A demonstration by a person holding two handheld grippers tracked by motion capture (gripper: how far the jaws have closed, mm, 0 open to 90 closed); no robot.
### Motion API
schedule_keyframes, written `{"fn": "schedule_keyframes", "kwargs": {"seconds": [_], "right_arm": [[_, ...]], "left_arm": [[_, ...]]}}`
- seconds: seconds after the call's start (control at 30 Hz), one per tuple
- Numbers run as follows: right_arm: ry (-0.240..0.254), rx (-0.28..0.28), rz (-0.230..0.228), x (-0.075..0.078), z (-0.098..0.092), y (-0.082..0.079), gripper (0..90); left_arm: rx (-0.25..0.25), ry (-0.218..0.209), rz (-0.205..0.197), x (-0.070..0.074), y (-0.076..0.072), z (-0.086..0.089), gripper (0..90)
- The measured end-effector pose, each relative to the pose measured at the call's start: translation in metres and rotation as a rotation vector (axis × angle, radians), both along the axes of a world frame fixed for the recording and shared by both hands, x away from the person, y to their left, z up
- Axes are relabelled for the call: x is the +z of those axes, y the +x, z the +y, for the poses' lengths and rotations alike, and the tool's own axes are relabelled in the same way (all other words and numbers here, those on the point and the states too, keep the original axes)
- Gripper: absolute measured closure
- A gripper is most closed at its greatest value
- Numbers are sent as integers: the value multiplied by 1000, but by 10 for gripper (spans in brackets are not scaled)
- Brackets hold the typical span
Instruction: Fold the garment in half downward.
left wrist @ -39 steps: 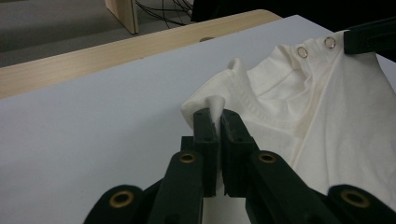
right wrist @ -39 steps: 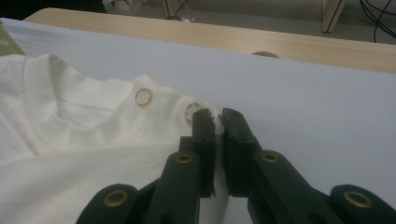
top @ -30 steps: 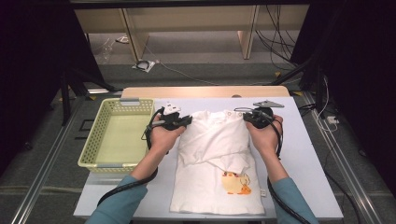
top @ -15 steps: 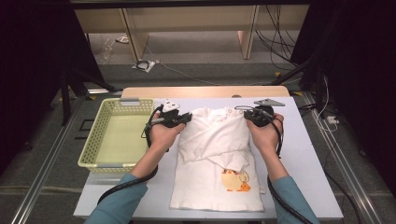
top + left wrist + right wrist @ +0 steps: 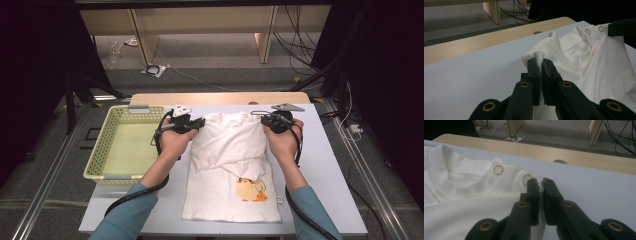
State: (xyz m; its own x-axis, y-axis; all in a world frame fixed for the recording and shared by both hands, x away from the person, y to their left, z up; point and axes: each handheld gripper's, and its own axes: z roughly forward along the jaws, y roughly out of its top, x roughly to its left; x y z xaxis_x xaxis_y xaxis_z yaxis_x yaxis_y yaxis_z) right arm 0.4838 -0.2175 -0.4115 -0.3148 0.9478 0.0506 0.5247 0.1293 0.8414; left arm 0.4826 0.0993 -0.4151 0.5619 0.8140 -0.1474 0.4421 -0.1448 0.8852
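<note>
My left claw [image 5: 541, 65] pinched the shirt [image 5: 230, 165] at mid-frame — my right claw [image 5: 539, 185] clamped its snap-button corner — both shut tight

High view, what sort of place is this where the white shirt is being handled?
Probably a lab or recording workspace, not a home: the white shirt lies on a plain table beside a plastic basket, with loose cables across the bare floor and dark surroundings.

A white table [image 5: 330, 165] with a pale wooden strip along its far edge stands on grey carpet [image 5: 220, 80]. Beyond it are light wooden furniture legs [image 5: 265, 40], loose black cables [image 5: 295, 35] on the floor, and dark curtains [image 5: 40, 75] at both sides
</note>
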Motion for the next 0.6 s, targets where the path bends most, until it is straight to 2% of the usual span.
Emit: {"fn": "schedule_keyframes", "kwargs": {"seconds": [0.6], "right_arm": [[0,-12,-14,-1,4,6,849]], "left_arm": [[14,-22,2,-6,5,3,858]]}}
